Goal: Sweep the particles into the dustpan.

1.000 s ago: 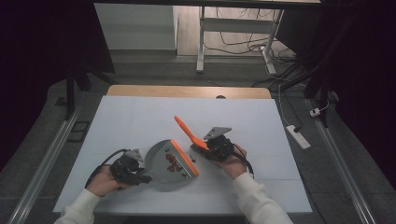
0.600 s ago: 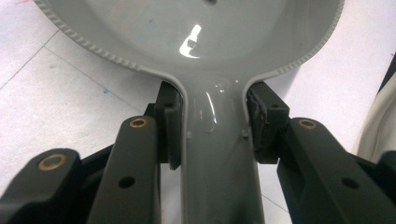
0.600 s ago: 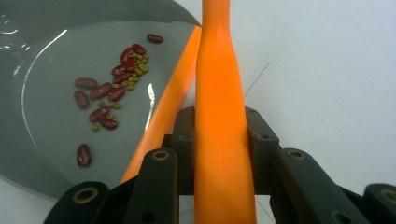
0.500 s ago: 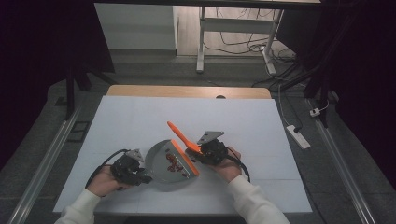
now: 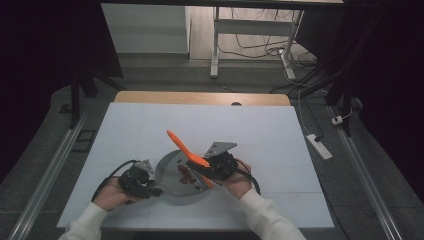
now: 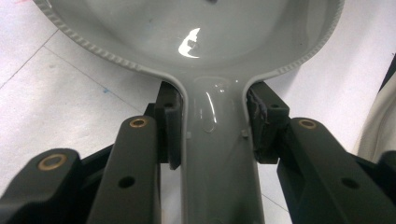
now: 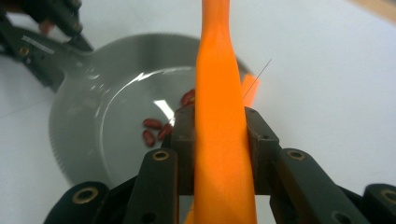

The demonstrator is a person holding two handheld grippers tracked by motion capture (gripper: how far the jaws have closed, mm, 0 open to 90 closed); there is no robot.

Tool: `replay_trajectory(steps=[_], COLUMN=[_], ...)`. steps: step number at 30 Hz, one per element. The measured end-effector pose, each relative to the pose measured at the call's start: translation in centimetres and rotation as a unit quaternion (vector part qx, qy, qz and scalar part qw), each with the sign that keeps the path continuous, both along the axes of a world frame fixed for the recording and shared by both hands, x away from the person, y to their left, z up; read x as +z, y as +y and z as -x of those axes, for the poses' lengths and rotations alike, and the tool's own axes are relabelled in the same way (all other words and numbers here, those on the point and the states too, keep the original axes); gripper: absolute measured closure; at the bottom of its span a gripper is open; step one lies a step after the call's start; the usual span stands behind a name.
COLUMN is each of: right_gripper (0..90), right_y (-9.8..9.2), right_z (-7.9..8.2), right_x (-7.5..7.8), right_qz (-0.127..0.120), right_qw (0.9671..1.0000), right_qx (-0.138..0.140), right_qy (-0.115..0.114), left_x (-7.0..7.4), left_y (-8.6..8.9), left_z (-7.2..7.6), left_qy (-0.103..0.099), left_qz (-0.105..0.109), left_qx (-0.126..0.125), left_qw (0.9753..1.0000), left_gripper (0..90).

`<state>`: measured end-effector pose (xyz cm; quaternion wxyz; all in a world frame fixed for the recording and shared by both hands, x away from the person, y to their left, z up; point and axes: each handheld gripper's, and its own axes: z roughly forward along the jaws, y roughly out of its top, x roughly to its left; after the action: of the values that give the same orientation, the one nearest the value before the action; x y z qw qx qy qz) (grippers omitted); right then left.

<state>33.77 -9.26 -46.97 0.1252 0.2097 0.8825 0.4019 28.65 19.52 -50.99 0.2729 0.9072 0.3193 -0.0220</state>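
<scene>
The right tool point(image 5: 200, 172) is clamped on an orange spatula point(image 7: 222, 121) tilted over a grey pan point(image 5: 172, 175) with red beans point(image 7: 154, 130) inside, while the left tool point(image 6: 212, 128) grips the pan's handle point(image 6: 217, 158) on the white tabletop point(image 5: 260, 135).

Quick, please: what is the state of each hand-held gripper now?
Left hand-held gripper: closed on the handle of the grey pan.
Right hand-held gripper: closed on the orange spatula, above the pan with red beans.
</scene>
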Motion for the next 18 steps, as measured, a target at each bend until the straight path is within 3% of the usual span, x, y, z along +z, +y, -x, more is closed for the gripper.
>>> replay_trajectory(steps=[5,9,11,18], right_gripper=[69.7,69.7,69.7,69.7], right_y=[-1.9,-2.9,-3.1,-2.6], right_z=[-1.0,-1.6,-1.5,-0.7], right_x=[0.2,-0.9,-1.4,-1.8], right_qz=[0.011,0.028,0.043,0.045], right_qw=[0.9987,0.9969,0.996,0.9965], right_qx=[-0.047,-0.074,-0.078,-0.07], right_qy=[-0.012,0.004,0.007,0.014], left_x=[0.0,0.0,0.0,0.1], left_y=[0.0,0.0,0.1,0.1], left_z=[0.0,0.0,0.0,0.1], left_qy=[-0.001,-0.001,0.0,0.0], left_qz=[-0.001,-0.001,-0.001,-0.002], left_qx=[0.0,-0.001,-0.001,0.0], left_qw=[1.0,1.0,1.0,1.0], left_gripper=[61.6,61.6,61.6,61.6])
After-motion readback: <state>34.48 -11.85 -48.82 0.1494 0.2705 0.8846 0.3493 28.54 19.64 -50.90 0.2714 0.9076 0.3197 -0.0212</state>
